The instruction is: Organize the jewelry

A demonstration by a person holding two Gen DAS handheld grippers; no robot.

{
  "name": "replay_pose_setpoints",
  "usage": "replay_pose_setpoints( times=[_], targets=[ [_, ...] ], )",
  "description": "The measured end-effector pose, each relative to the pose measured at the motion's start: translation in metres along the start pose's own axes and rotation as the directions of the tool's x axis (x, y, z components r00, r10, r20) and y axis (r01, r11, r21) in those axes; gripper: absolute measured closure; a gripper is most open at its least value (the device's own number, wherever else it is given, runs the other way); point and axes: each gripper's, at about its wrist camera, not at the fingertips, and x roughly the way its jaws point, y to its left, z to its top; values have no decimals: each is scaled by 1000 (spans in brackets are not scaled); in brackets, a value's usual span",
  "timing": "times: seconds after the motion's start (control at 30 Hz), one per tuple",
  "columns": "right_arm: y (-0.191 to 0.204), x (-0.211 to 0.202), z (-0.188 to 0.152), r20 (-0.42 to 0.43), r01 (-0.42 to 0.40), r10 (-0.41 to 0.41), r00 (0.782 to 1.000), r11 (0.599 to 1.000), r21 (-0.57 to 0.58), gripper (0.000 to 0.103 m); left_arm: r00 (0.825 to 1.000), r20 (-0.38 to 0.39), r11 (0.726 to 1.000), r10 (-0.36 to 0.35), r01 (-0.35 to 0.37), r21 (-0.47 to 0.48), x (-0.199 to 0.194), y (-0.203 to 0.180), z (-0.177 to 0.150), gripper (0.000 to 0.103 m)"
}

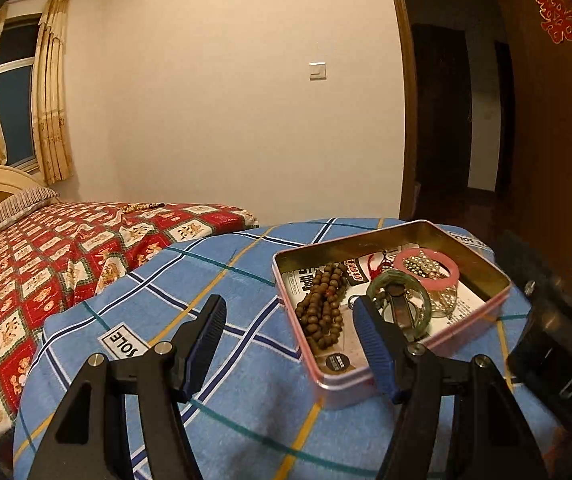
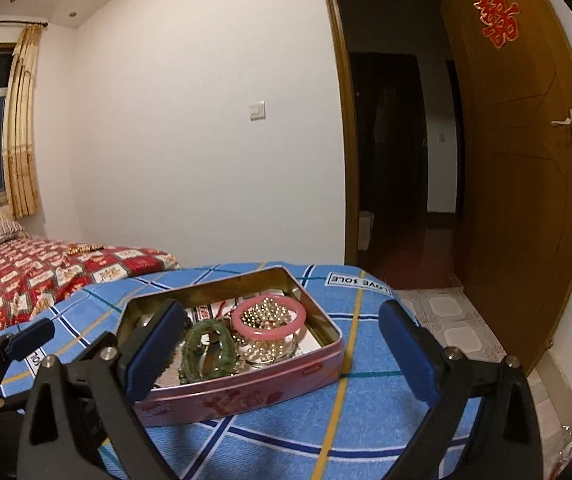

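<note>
A pink tin box (image 1: 342,390) (image 2: 245,390) sits open on a blue checked cloth (image 1: 225,420) (image 2: 366,432). It holds a brown bead strand (image 1: 324,308), a green bangle (image 1: 400,308) (image 2: 209,354), a pink bangle (image 1: 426,272) (image 2: 269,322) and gold beads (image 1: 426,266) (image 2: 265,314). My left gripper (image 1: 290,340) is open and empty, low over the cloth, its right finger in front of the tin's near-left side. My right gripper (image 2: 281,352) is open and empty, its fingers on either side of the tin.
A bed with a red patterned cover (image 1: 45,264) (image 2: 25,276) lies to the left, with a bead string (image 1: 141,207) (image 2: 81,249) on it. An open wooden door (image 2: 526,160) and dark doorway (image 2: 398,140) are to the right. The right gripper's body (image 1: 558,352) stands beside the tin.
</note>
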Motion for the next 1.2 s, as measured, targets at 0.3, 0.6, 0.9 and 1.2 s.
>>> replay_pose_setpoints(
  times=[0.3, 0.6, 0.9, 1.2],
  targets=[
    [-4, -22, 1, 96, 22, -29, 995, 997, 72, 1, 997, 82, 999, -10, 13, -47, -21, 12, -3, 36],
    [3, -25, -1, 108, 34, -37, 993, 999, 33, 1, 995, 102, 999, -10, 14, -44, -26, 12, -4, 35],
    [0, -26, -1, 108, 34, -38, 993, 999, 40, 1, 995, 103, 999, -9, 13, -43, -27, 12, -5, 32],
    [0, -26, -1, 105, 34, -38, 994, 999, 40, 1, 995, 103, 999, -6, 10, -44, -26, 12, -5, 32]
  ],
)
